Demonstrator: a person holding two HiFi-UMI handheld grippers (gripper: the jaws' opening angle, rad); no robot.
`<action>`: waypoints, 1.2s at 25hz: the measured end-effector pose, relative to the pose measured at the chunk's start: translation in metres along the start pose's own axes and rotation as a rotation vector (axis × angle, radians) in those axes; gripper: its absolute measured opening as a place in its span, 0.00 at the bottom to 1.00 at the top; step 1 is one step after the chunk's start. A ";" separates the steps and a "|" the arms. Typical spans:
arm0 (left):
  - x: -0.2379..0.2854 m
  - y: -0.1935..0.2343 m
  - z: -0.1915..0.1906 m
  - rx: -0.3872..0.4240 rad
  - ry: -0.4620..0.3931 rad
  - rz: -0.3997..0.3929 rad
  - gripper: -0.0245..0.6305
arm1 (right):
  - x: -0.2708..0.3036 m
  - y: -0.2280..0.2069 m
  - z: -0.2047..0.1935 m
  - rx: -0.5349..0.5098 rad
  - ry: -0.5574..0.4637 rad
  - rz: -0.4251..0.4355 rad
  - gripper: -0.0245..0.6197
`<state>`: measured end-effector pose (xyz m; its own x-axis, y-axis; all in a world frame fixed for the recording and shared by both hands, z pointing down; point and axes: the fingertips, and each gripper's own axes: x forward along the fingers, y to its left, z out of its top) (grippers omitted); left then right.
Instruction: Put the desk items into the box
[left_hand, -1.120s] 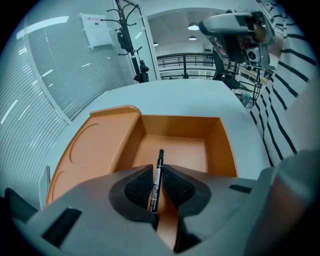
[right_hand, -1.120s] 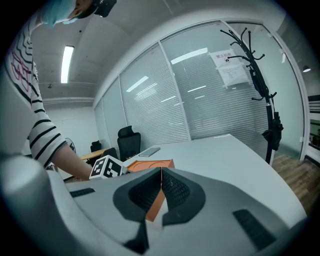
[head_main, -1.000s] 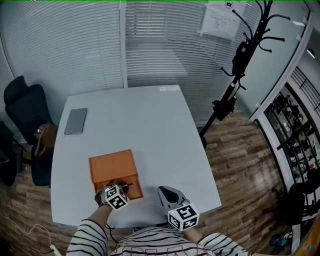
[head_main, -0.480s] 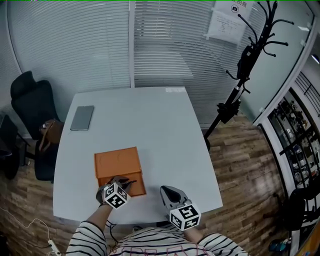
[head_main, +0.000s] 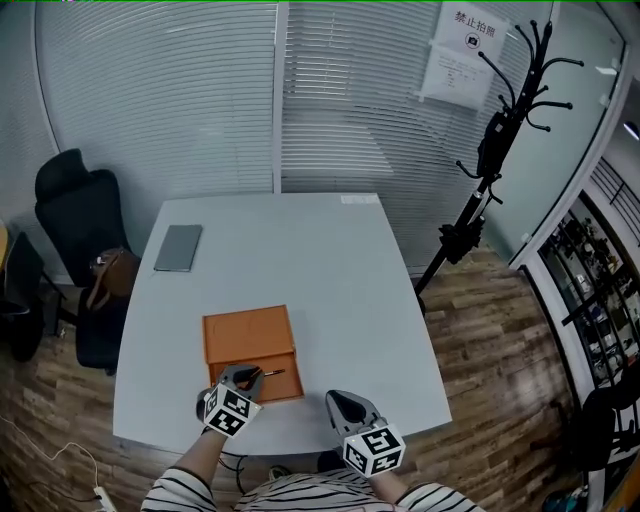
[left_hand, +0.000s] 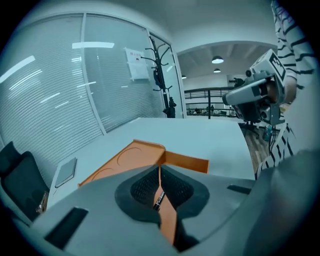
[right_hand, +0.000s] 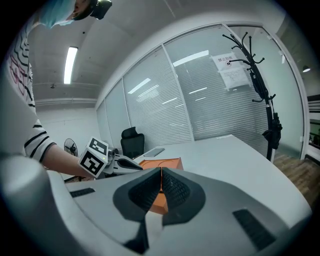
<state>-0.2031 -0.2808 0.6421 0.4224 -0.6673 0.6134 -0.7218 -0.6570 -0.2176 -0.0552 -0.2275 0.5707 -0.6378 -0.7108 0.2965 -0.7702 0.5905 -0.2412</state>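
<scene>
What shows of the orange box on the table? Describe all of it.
The orange box is flat and rectangular, looks like cardboard or plastic, and lies on the white table near its front left edge. Its top panel bears two faint circle outlines. The near part is darker, either an open section or a front wall; I cannot tell which. The left gripper, shut on a dark pen, hangs over that near part; whether it touches the box is unclear.

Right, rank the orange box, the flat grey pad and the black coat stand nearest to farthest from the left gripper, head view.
1. Orange box, right at the tips of the left gripper.
2. Flat grey pad, far left of the table.
3. Black coat stand, on the floor past the table's right side.
</scene>
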 end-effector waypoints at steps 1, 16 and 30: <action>-0.006 0.001 0.000 -0.015 -0.018 0.011 0.08 | -0.001 0.003 -0.001 0.001 -0.001 -0.003 0.08; -0.113 0.003 0.004 -0.203 -0.269 0.133 0.07 | -0.011 0.036 -0.013 -0.009 -0.018 -0.025 0.08; -0.202 -0.002 -0.021 -0.376 -0.388 0.266 0.07 | -0.011 0.068 -0.005 -0.056 -0.025 0.027 0.08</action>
<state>-0.2987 -0.1373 0.5348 0.3190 -0.9174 0.2380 -0.9446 -0.3281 0.0012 -0.1007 -0.1773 0.5555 -0.6590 -0.7031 0.2670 -0.7515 0.6298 -0.1964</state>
